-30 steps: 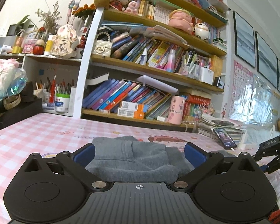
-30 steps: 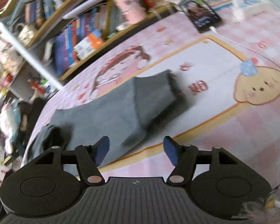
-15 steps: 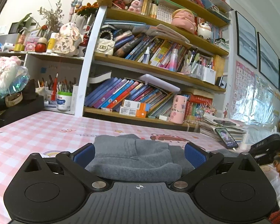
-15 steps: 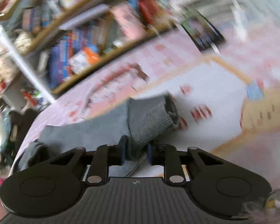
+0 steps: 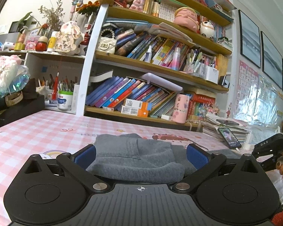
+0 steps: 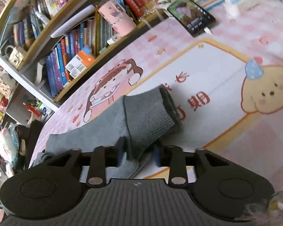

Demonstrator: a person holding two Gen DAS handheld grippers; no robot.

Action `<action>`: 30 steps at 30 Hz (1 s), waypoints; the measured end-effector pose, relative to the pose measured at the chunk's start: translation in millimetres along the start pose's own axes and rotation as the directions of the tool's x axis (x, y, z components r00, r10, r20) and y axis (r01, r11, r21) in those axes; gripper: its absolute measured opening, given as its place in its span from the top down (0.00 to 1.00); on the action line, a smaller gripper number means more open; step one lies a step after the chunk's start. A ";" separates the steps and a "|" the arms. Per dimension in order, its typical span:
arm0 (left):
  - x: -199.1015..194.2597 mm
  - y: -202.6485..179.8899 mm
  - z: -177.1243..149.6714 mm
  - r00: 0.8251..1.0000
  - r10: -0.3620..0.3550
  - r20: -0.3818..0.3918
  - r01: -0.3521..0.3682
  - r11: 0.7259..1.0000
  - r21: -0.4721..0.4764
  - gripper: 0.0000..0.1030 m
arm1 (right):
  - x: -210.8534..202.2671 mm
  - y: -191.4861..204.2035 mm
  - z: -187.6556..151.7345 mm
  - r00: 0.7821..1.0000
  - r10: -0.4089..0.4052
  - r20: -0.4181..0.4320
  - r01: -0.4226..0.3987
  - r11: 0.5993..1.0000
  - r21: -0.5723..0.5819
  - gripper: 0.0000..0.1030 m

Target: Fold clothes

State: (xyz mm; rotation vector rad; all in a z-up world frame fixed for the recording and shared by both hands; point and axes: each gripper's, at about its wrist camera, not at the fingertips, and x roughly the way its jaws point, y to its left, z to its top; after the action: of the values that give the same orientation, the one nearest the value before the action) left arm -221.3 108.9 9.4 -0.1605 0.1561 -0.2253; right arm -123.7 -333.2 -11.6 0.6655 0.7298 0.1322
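The soft grey knitted garment (image 6: 145, 116) lies partly folded on the pink checked tabletop (image 5: 37, 131). The right gripper (image 6: 138, 153) pinches its ribbed sleeve, jaws nearly closed. The left gripper (image 5: 141, 153), jaws wide, straddles the bundle. It looks light, limp and best gripped at hems.

Garment (image 5: 135, 154) lies on counter (image 5: 37, 130), between spread fingers of left tool (image 5: 141, 153). Right tool (image 6: 138, 153) at garment's near edge, fabric between its fingers. Bookshelf (image 5: 151, 66) behind counter. Phone (image 6: 192, 18) on counter beyond garment, near shelf. Cup (image 5: 180, 108) on lowest shelf.
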 end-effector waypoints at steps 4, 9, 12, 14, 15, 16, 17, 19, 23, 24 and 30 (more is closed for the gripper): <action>0.5 -1.8 -0.5 1.000 -0.006 -0.004 0.006 1.000 0.008 0.00 | 7.9 7.8 -4.3 1.000 0.002 0.018 -0.001 0.999 -0.051 0.62; -1.2 0.1 -0.2 1.000 -0.002 0.000 0.002 1.000 0.004 0.00 | 13.9 1.3 -2.4 1.000 0.025 0.004 -0.024 0.998 -0.063 0.81; -1.6 1.3 0.6 1.000 0.005 0.001 -0.005 1.000 -0.005 0.00 | 10.8 -19.1 5.8 0.995 0.085 -0.044 -0.084 0.996 0.019 0.83; -1.4 0.5 1.3 1.000 0.001 -0.001 -0.001 1.000 -0.002 0.00 | 4.6 -26.3 9.9 0.996 0.079 -0.047 -0.077 0.996 0.036 0.83; -1.3 -0.5 1.5 1.000 -0.002 -0.002 0.002 1.000 0.002 0.00 | 0.6 -27.6 12.3 0.998 0.060 -0.035 -0.059 0.998 0.025 0.83; -1.3 -1.8 1.5 1.000 -0.006 -0.003 0.006 1.000 0.007 0.00 | -3.8 -28.6 15.5 0.999 0.042 -0.017 -0.041 0.999 0.016 0.83; -1.2 -3.1 1.5 1.000 -0.010 -0.004 0.010 1.000 0.012 0.00 | -8.1 -29.5 18.6 1.000 0.023 0.001 -0.023 1.000 0.007 0.83; -0.1 -5.5 0.7 1.000 -0.019 -0.009 0.019 1.000 0.016 0.00 | -16.8 -31.5 24.8 0.999 -0.012 0.036 0.013 1.000 -0.010 0.83; 2.7 -10.2 -1.6 0.999 -0.039 -0.024 0.040 0.999 0.025 0.00 | -34.1 -35.5 37.4 0.991 -0.082 0.110 0.087 0.995 -0.041 0.83; 3.0 -11.0 -2.2 0.999 -0.044 -0.026 0.045 0.999 0.028 0.00 | -37.0 -36.9 40.1 0.988 -0.098 0.122 0.105 0.993 -0.047 0.83; 2.6 -12.9 -2.9 0.998 -0.058 -0.026 0.058 0.998 0.032 0.00 | -42.9 -35.7 42.8 0.987 -0.086 0.137 0.093 0.995 -0.047 0.83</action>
State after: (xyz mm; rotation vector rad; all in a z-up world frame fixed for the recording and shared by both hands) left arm -222.0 95.5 8.5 -0.1300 0.1729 -0.2876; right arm -131.8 -397.8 15.0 0.5836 0.6224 0.0237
